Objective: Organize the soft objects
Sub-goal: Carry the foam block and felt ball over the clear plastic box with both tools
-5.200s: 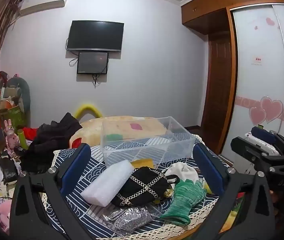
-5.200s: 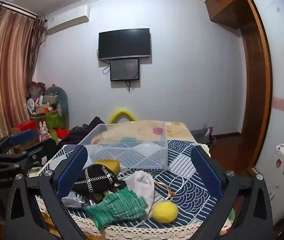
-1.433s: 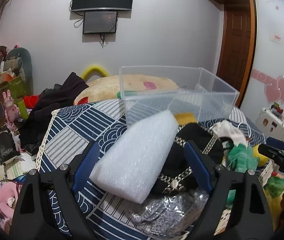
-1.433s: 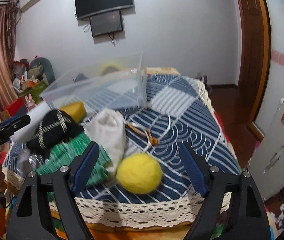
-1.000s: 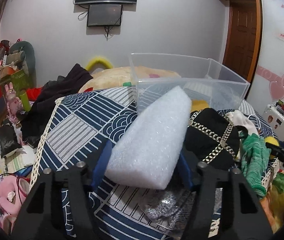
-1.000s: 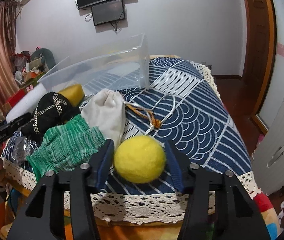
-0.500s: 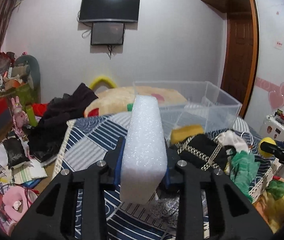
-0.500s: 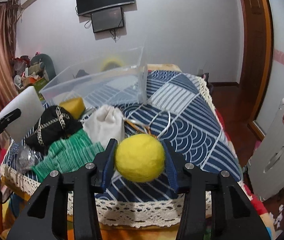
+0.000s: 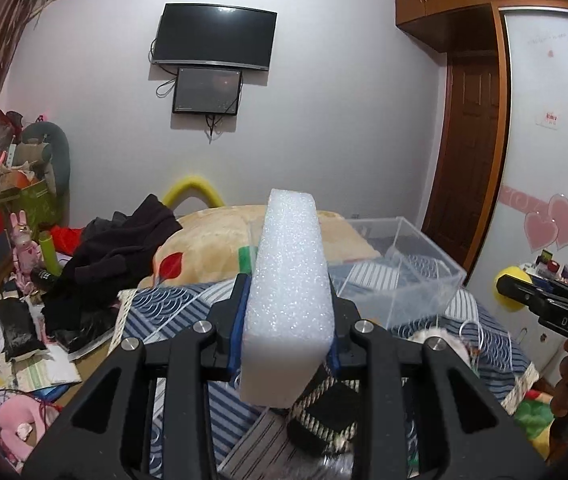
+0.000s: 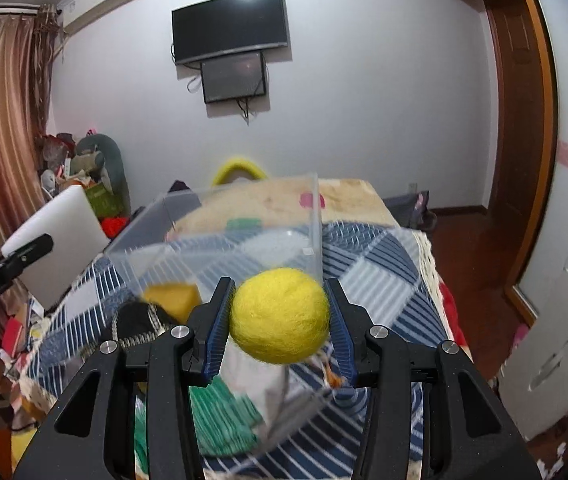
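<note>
My left gripper [image 9: 286, 312] is shut on a white foam block [image 9: 288, 292] and holds it upright above the bed. My right gripper [image 10: 280, 316] is shut on a yellow felt ball [image 10: 280, 315] and holds it up in front of the clear plastic bin [image 10: 220, 248]. The bin also shows in the left wrist view [image 9: 399, 272], to the right of the foam. The foam block shows at the left of the right wrist view [image 10: 64, 240]. The ball shows at the right of the left wrist view [image 9: 508, 287].
On the blue patterned bedspread [image 10: 379, 256] lie a black chain bag [image 9: 323, 412], a yellow sponge [image 10: 172, 298], a white pouch [image 10: 256, 372] and a green knit piece [image 10: 220, 416]. Dark clothes [image 9: 116, 248] lie left. Floor clutter [image 9: 12, 344] is left; a wardrobe [image 9: 551, 160] is right.
Both grippers have risen with their loads. The foam block and the ball are higher above the bed, and the right gripper has come closer to the bin.
</note>
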Tool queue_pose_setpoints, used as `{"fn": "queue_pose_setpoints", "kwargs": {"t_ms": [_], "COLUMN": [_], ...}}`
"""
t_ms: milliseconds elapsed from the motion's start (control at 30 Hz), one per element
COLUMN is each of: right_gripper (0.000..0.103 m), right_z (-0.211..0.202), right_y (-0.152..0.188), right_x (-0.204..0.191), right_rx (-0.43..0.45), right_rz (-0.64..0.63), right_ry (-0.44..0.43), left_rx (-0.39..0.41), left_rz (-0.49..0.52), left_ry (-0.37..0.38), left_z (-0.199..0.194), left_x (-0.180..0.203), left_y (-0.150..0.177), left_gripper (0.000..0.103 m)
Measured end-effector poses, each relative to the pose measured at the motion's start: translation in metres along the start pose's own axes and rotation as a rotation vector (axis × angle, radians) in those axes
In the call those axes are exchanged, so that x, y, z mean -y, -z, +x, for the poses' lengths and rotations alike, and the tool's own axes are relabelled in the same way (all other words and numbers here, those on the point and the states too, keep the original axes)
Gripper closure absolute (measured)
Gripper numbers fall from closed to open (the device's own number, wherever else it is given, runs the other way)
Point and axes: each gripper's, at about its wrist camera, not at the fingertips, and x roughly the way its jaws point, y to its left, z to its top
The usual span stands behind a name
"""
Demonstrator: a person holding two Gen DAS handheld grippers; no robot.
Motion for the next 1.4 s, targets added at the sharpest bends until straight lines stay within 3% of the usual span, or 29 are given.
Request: {"fn": "queue_pose_setpoints", "kwargs": {"t_ms": [433, 833, 1067, 1100, 1233, 1400], "right_gripper": [0.061, 0.061, 0.061, 0.059, 0.053, 0.04], "right_z": [0.042, 0.112, 0.13, 0.131, 0.128, 0.118], "right_y": [-0.043, -0.043, -0.035, -0.034, -0.035, -0.042], "right_x": [-0.017, -0.024, -0.025, -0.025, -0.024, -0.023], "right_rx": [0.032, -0.145, -0.236, -0.245, -0.253, -0.222], "right_rz": [-0.042, -0.082, -0.11, -0.115, -0.115, -0.112], "right_ry": [-0.002, 0.001, 0.015, 0.017, 0.012, 0.012], "left_rx": [-0.075, -0.178, -0.205, -0.208, -0.229, -0.206], "left_rz": [-0.014, 0.067, 0.096, 0.097, 0.094, 0.111], "left_ry": [-0.026, -0.048, -0.039, -0.037, -0.006, 0.005], "left_z": [0.073, 0.122, 0.128, 0.129, 0.124, 0.11], "left_x": [-0.001, 0.017, 0.026, 0.027, 0.031, 0.039], "left_y": [-0.033, -0.026, -0.02, -0.02, -0.02, -0.026], "left_gripper": [0.071, 0.072, 0.071, 0.07, 0.05, 0.037]}}
